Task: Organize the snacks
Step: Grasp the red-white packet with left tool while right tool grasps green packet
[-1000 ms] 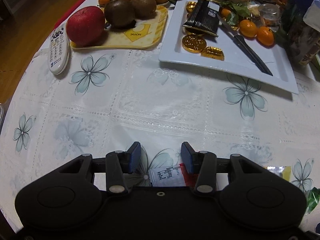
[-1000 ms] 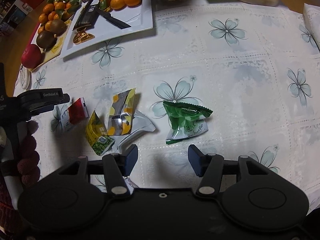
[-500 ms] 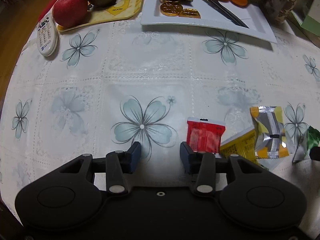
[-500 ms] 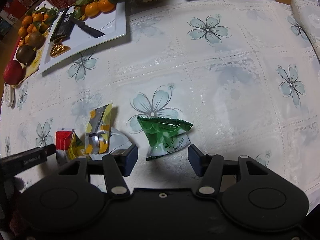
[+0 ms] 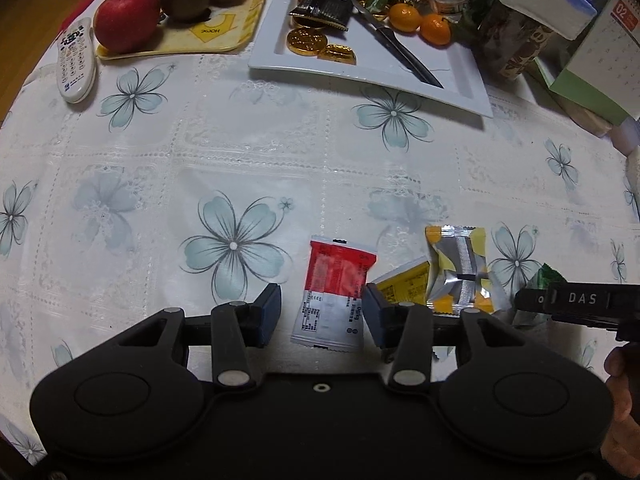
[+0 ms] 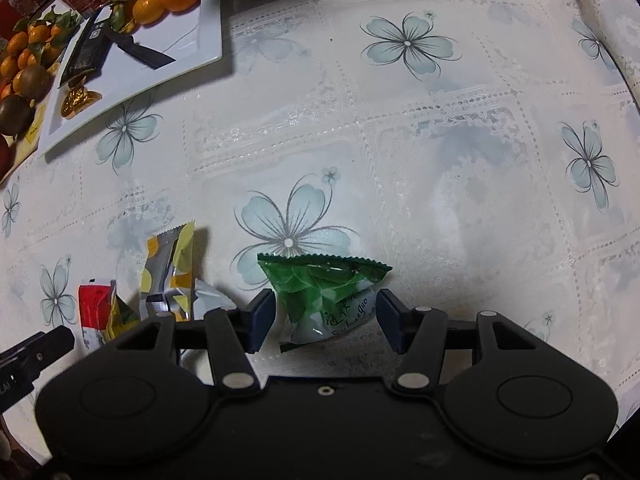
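Observation:
A red and white snack packet (image 5: 335,290) lies on the floral tablecloth between the open fingers of my left gripper (image 5: 322,314); it also shows in the right wrist view (image 6: 94,312). A yellow packet (image 5: 404,282) and a silver-yellow packet (image 5: 460,270) lie just right of it. A green snack packet (image 6: 326,294) lies between the open fingers of my right gripper (image 6: 326,320). Neither gripper touches its packet as far as I can see. The silver-yellow packet (image 6: 170,274) sits left of the right gripper.
A white rectangular plate (image 5: 452,70) at the back holds gold coins, a black packet, a knife and oranges. A yellow tray (image 5: 236,36) with an apple and kiwis and a remote (image 5: 76,66) lie back left. Boxes and jars (image 5: 516,28) crowd the back right.
Both grippers have moved toward the packets: the red packet now sits between the left fingers, the green packet between the right fingers. Nothing has been grasped.

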The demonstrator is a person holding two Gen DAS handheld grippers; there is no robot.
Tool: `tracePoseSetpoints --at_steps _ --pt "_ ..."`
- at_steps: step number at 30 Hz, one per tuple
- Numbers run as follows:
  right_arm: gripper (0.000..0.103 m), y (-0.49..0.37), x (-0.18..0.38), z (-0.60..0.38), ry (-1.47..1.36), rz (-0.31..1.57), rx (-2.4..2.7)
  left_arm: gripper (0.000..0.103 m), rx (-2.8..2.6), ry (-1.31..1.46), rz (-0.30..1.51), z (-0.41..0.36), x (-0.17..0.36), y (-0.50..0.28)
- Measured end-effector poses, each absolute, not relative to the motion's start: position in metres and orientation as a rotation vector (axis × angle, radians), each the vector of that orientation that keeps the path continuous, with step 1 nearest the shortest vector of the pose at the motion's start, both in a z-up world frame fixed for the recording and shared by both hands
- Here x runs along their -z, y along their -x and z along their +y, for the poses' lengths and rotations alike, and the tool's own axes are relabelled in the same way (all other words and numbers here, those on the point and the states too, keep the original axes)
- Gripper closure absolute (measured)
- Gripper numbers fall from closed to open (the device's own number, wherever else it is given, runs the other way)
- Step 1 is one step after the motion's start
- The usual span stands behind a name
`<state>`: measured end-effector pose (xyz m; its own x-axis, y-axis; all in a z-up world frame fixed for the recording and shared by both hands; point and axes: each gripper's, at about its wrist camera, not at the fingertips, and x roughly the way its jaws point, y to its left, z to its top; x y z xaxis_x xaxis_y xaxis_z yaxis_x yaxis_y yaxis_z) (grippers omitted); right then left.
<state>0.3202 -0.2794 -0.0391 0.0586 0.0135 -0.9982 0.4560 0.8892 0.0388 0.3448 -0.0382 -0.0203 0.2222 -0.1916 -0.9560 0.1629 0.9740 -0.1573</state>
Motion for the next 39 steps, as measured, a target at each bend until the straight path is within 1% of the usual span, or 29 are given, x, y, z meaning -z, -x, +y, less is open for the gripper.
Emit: tracePoseSetpoints --at_steps 6,25,26,27,28,31,36,39 --pt "0.044 -0.320 0.040 -0.270 -0.336 1.492 0.329 0.050 0.242 0.019 1.364 -0.043 0.035 -0.349" --pt "0.044 -0.321 0.043 -0.269 -0.323 1.508 0.329 0.050 0.235 0.003 1.345 -0.056 0.048 -0.358" --pt "0.045 -0.321 0.043 -0.268 -0.318 1.511 0.327 0.051 0.234 0.000 1.343 -0.056 0.048 -0.358" --pt "0.047 -0.321 0.042 -0.268 -0.315 1.512 0.324 0.058 0.238 -0.004 1.340 -0.056 0.048 -0.357" --pt "0.049 -0.321 0.041 -0.267 -0.315 1.513 0.319 0.059 0.238 -0.011 1.340 -0.056 0.048 -0.357" --pt "0.055 -0.320 0.037 -0.267 -0.313 1.512 0.284 0.061 0.233 0.001 1.345 -0.054 0.047 -0.355" --pt "0.059 -0.316 0.025 -0.274 -0.364 1.500 0.258 0.062 0.197 0.008 1.343 -0.047 0.036 -0.349" --pt "0.060 -0.312 0.015 -0.279 -0.388 1.483 0.248 0.062 0.180 -0.008 1.326 -0.043 0.024 -0.340"
